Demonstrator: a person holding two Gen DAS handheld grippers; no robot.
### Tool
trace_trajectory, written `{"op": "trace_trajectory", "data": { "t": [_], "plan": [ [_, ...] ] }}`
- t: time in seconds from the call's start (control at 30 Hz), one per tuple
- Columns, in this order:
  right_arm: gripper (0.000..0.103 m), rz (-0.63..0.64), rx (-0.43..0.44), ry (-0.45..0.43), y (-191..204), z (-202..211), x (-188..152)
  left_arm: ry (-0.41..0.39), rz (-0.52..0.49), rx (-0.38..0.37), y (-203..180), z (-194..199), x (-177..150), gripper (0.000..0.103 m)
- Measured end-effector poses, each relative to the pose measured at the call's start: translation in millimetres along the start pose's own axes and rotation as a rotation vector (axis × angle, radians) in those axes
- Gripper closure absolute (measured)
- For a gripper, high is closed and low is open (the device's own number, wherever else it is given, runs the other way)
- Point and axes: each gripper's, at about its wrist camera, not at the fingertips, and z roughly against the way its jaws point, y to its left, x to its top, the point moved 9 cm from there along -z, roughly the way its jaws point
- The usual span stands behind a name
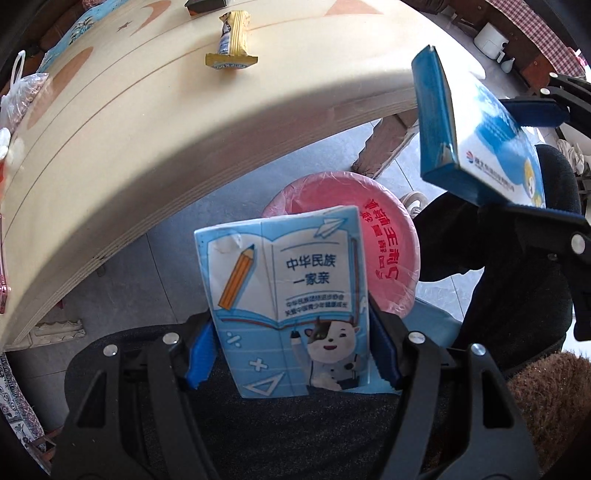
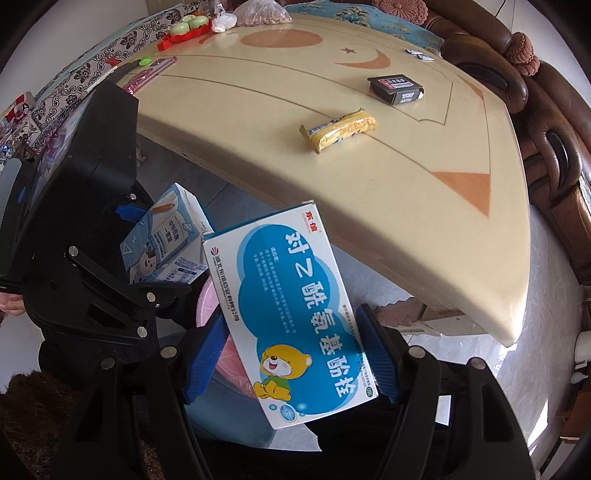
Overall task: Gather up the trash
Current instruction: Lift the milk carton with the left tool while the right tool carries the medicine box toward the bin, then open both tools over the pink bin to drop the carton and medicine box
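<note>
My left gripper (image 1: 291, 354) is shut on a light-blue milk carton (image 1: 284, 299) with a pencil and a cartoon cow, held over a bin lined with a pink bag (image 1: 391, 243) on the floor. My right gripper (image 2: 291, 354) is shut on a blue-and-white medicine box (image 2: 291, 325) with a yellow bear, also above the pink bag (image 2: 207, 306). Each gripper's load shows in the other view: the box (image 1: 480, 136) at upper right, the carton (image 2: 166, 240) at left. A yellow snack wrapper (image 1: 232, 37) (image 2: 340, 127) and a black box (image 2: 397, 89) lie on the table.
The cream table (image 1: 147, 110) (image 2: 406, 206) overhangs the bin. Its far edge holds a red tray (image 2: 184, 33), pink pens (image 2: 147, 74) and a plastic bag (image 2: 258, 11). A brown sofa (image 2: 546, 122) runs along the right. A black chair (image 1: 535, 277) sits beside the bin.
</note>
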Motion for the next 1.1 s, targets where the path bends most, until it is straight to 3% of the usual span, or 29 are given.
{"op": "trace_trajectory", "data": {
  "t": [0.73, 1.1],
  "plan": [
    [0.035, -0.182, 0.055, 0.086, -20, -112, -40, 0.16, 0.089, -0.114, -13, -108, -11, 0.035],
    [0.035, -0.287, 0.08, 0.158, -31, -169, -68, 0.309, 0.134, -0.168, -20, -157, -19, 0.035]
  ]
}}
